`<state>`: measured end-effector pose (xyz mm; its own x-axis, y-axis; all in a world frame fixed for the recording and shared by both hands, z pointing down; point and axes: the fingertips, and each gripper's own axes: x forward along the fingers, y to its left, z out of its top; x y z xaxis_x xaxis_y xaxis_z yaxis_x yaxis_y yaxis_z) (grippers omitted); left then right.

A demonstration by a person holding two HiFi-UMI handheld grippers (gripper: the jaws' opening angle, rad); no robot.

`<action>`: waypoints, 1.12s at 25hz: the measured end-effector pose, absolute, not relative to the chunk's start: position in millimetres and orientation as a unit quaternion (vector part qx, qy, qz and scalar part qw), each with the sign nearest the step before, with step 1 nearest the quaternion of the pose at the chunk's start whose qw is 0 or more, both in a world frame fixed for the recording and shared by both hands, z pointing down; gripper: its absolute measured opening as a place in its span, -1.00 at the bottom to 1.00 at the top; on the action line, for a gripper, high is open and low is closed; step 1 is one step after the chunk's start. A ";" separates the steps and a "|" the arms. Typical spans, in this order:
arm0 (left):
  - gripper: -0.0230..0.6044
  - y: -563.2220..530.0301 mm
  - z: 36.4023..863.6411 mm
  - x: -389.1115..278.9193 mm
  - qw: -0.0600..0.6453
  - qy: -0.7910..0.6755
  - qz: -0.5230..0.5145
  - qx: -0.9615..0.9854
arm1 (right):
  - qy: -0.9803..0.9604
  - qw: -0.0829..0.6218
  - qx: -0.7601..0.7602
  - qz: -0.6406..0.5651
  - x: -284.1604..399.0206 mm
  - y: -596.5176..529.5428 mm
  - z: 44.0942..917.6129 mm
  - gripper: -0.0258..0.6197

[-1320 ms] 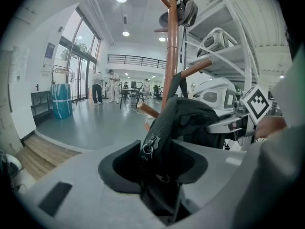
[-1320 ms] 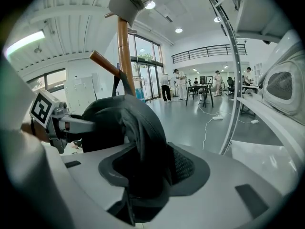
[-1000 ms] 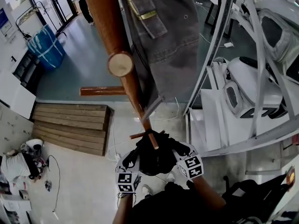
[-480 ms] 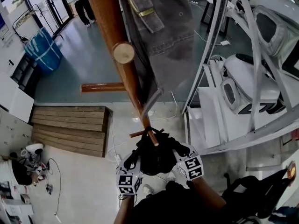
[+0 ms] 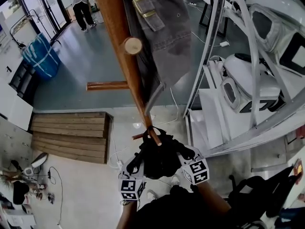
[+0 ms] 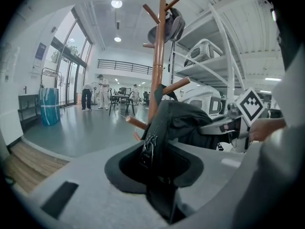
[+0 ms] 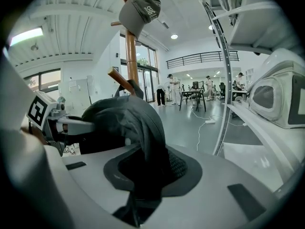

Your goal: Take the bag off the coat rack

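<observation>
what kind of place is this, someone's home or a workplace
Most likely a robotics lab or industrial workspace, not a home: white metal shelving stacked with white machine housings, a polished grey floor leading to tall glass doors, and people gathered at work tables in the open hall.

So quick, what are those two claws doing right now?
Left claw: has just been closing, shut on the bag.
Right claw: also just closing, shut on the bag.

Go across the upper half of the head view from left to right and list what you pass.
blue bin → wooden coat rack pole → grey cap → white shelf post → white machine housing
</observation>
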<state>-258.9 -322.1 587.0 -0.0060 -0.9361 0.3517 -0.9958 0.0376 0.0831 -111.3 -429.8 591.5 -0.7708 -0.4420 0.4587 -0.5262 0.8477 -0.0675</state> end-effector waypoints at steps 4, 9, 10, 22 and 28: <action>-0.62 -319.0 580.8 -256.4 0.149 -0.698 0.090 0.695 | -0.935 0.214 0.266 0.095 -108.3 -423.8 586.5 -0.66; -0.62 -317.8 571.7 -251.6 0.140 -0.692 0.084 0.703 | -0.935 0.206 0.275 0.092 -103.3 -419.6 577.5 -0.66; -0.62 -316.9 569.9 -250.9 0.139 -0.691 0.083 0.704 | -0.934 0.204 0.277 0.091 -102.5 -418.3 575.6 -0.66; -0.62 -297.1 552.2 -232.7 0.125 -0.665 0.074 0.732 | -0.929 0.194 0.303 0.084 -83.5 -390.6 555.6 -0.66; -0.62 -273.7 547.9 -221.4 0.129 -0.646 0.062 0.750 | -0.920 0.193 0.330 0.084 -68.6 -359.2 549.8 -0.66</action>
